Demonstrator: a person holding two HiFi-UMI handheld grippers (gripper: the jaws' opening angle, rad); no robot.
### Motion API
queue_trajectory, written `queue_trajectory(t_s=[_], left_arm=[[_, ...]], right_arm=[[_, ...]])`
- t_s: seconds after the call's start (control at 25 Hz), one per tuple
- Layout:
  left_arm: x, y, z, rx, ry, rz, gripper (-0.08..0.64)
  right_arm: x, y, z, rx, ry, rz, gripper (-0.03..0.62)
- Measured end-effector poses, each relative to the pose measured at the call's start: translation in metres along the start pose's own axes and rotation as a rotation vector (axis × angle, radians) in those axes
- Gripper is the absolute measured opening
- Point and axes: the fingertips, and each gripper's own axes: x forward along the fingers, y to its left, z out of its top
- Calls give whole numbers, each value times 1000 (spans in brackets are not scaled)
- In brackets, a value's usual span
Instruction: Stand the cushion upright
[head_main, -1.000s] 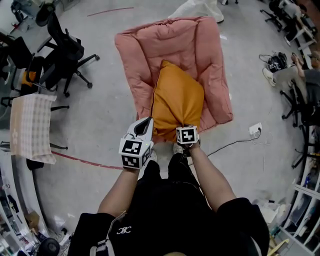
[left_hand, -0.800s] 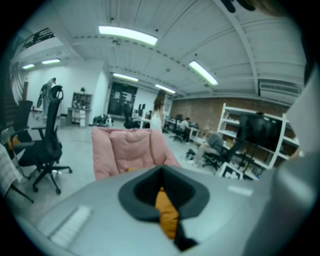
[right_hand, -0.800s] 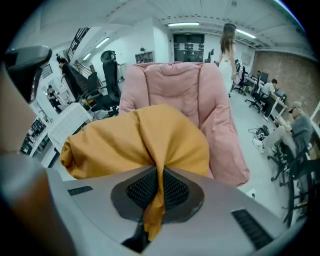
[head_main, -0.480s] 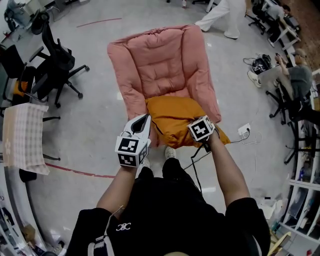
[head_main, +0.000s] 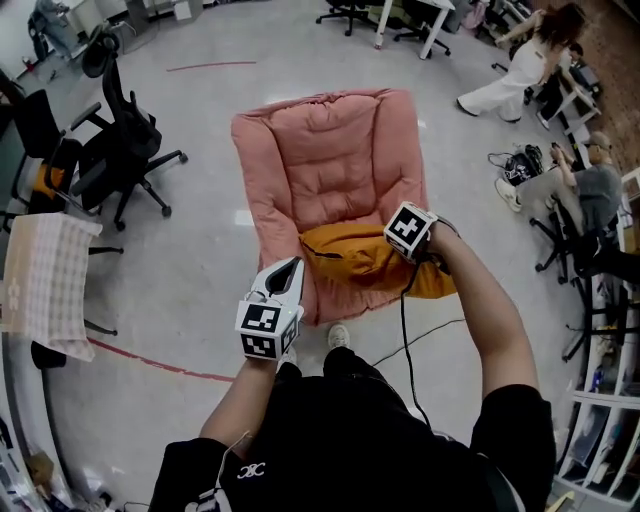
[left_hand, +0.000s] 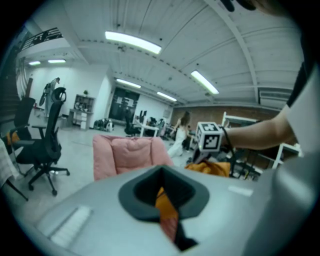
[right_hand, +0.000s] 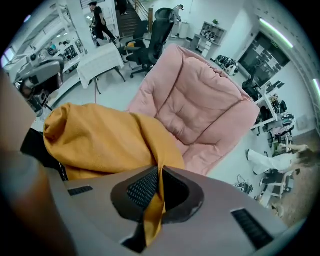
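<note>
My right gripper (right_hand: 159, 187) and my left gripper (left_hand: 162, 192) each pinch a corner of the orange cushion (head_main: 350, 262). It lies sideways between them, at the front of the pink chair (head_main: 330, 160).

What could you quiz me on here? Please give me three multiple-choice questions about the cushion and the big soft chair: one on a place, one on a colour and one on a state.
1. Where is the orange cushion?
A. At the front of the soft chair
B. Behind the chair's back
C. Under the chair

2. What colour is the chair?
A. Blue
B. Pink
C. Green

3. What are the right gripper's jaws doing?
A. Standing wide open and empty
B. Closed on a fold of the cushion
C. Closed on nothing

Answers:
1 A: the head view shows the cushion across the front of the seat.
2 B: the padded chair is pink in every view.
3 B: the right gripper view shows orange cloth pinched between the two jaws.
</note>
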Motion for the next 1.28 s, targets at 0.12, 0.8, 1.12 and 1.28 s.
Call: queue_trajectory(t_s=[0.12, 0.8, 1.12, 1.28], left_arm=[[-1, 7, 2, -14, -3, 31, -5], [46, 22, -1, -60, 44, 198, -5], [52, 24, -6, -72, 71, 276, -5], [53, 23, -3, -62, 66, 292, -5]], right_arm=[[10, -21, 28, 6, 0, 5, 7], [76, -131, 146, -51, -80, -67, 11], [56, -208, 212, -110, -258, -273, 58], [27, -236, 230, -26, -426, -390, 54]])
